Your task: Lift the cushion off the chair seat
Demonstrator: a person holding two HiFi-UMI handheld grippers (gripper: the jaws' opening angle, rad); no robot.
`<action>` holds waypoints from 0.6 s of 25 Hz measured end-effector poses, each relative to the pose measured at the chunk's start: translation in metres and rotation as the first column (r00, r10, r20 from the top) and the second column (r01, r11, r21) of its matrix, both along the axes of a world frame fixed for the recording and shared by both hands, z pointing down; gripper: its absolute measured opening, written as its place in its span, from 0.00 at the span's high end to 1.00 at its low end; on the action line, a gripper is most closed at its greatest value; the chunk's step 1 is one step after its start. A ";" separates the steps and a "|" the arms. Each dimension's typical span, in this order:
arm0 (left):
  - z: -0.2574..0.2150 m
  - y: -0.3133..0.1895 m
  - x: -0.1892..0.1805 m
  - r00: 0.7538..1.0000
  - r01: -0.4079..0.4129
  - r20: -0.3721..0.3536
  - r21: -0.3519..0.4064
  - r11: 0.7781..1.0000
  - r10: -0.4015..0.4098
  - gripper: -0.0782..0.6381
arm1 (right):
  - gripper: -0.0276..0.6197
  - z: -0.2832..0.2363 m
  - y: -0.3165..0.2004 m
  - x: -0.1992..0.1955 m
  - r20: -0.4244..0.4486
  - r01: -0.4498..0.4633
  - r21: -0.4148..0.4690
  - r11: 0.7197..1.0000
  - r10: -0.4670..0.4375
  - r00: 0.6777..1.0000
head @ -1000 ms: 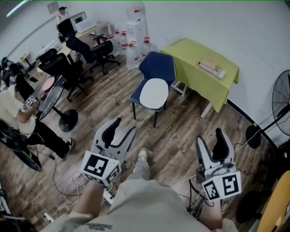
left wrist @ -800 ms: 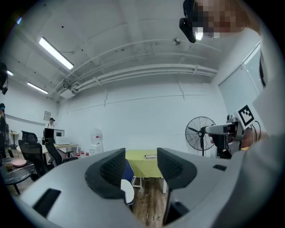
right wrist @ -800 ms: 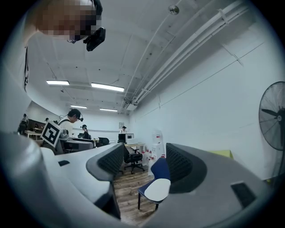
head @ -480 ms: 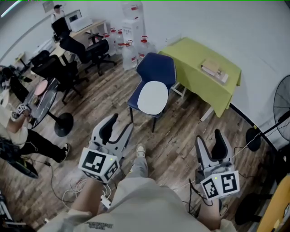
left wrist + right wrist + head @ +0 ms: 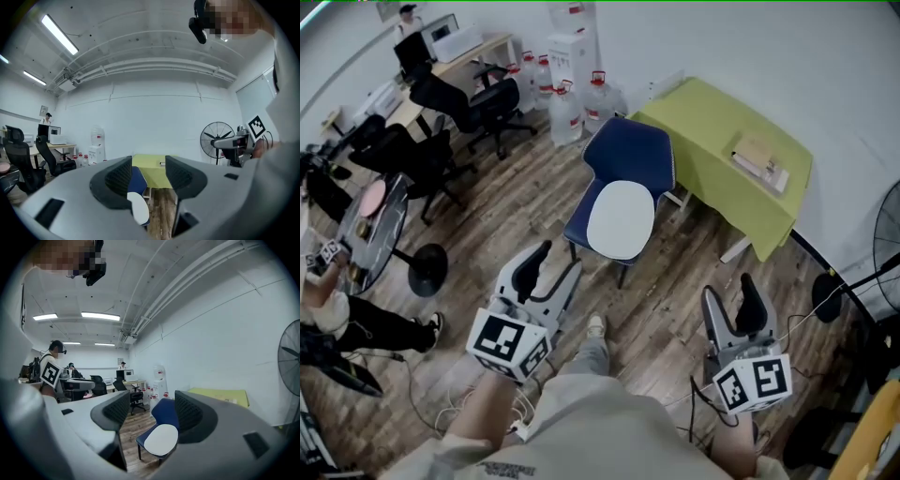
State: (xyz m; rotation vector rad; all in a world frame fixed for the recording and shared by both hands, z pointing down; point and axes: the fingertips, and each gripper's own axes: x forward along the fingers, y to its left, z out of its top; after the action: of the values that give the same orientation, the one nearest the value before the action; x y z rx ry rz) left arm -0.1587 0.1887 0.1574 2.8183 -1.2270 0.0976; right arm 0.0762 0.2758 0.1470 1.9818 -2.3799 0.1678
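Note:
A white oval cushion (image 5: 621,218) lies on the seat of a blue chair (image 5: 630,148) on the wood floor. My left gripper (image 5: 551,268) hangs short of the chair's front left, jaws open and empty. My right gripper (image 5: 728,292) is further off at the right, also open and empty. In the left gripper view the cushion (image 5: 139,209) and chair (image 5: 138,180) show low between the left gripper's (image 5: 148,176) jaws, still distant. The right gripper view frames the cushion (image 5: 161,439) and chair (image 5: 165,412) between the right gripper's (image 5: 151,411) jaws.
A table with a yellow-green cloth (image 5: 712,127) stands right behind the chair, a book (image 5: 762,157) on it. Water bottles (image 5: 567,108) line the back wall. Black office chairs (image 5: 441,141) and a round pedestal table (image 5: 375,220) fill the left. A standing fan (image 5: 889,230) and floor cables (image 5: 441,394) sit at the sides.
Both grippers and the view have travelled forward toward the blue chair, which now sits nearer and larger. Neither gripper's jaws have changed.

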 end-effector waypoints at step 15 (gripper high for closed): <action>0.058 -0.269 -0.003 0.994 -0.066 0.074 -0.128 0.990 0.076 0.59 | 0.50 0.040 -0.264 -0.018 -0.006 -0.025 -0.124 0.992 0.025 1.000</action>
State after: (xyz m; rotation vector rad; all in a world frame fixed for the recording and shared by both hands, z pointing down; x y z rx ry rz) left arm -0.1614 -0.0804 0.2157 2.7725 -1.0936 0.2828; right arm 0.0580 0.0119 0.1865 1.9545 -2.2820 0.3042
